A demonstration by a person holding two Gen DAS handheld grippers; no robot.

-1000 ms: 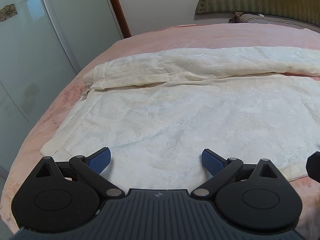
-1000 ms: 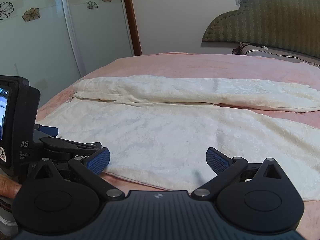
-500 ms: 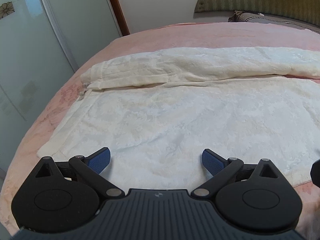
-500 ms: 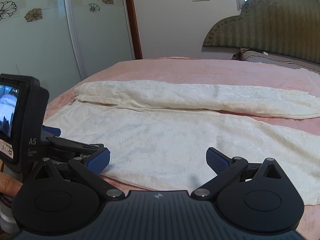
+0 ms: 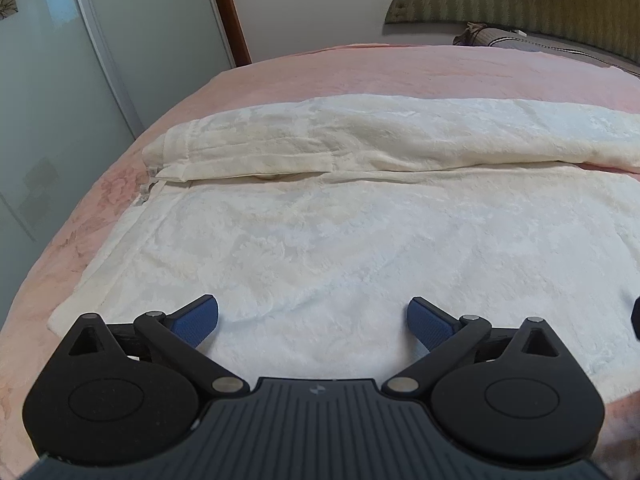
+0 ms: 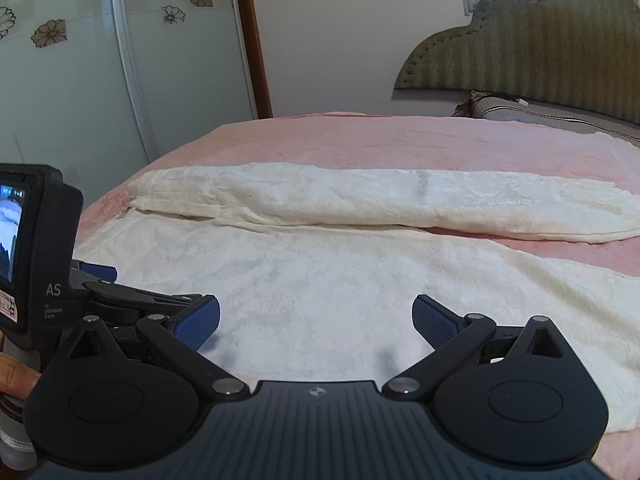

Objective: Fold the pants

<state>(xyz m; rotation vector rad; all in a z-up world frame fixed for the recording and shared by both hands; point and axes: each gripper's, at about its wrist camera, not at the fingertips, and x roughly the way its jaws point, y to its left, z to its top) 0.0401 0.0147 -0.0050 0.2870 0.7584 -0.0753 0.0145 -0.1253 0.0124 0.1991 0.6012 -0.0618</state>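
Cream-white pants [image 5: 340, 232] lie spread on the pink bed, waistband to the left, legs running right. The far leg [image 5: 360, 140] lies bunched along the back; the near leg is flat and wide. My left gripper [image 5: 313, 318] is open and empty, low over the near edge of the pants close to the waist end. My right gripper [image 6: 316, 322] is open and empty over the near leg [image 6: 320, 280], to the right of the left gripper's body [image 6: 36, 248]. The far leg also shows in the right wrist view [image 6: 360, 200].
The pink bedspread [image 5: 360, 68] extends behind the pants. A green padded headboard [image 6: 540, 40] and a pillow [image 6: 560, 114] stand at the far right. Frosted sliding wardrobe doors [image 6: 80, 80] and a wooden door frame [image 6: 256, 40] lie past the bed's left edge.
Both grippers have drawn slightly back and up from the pants, still open. The pants have not moved.
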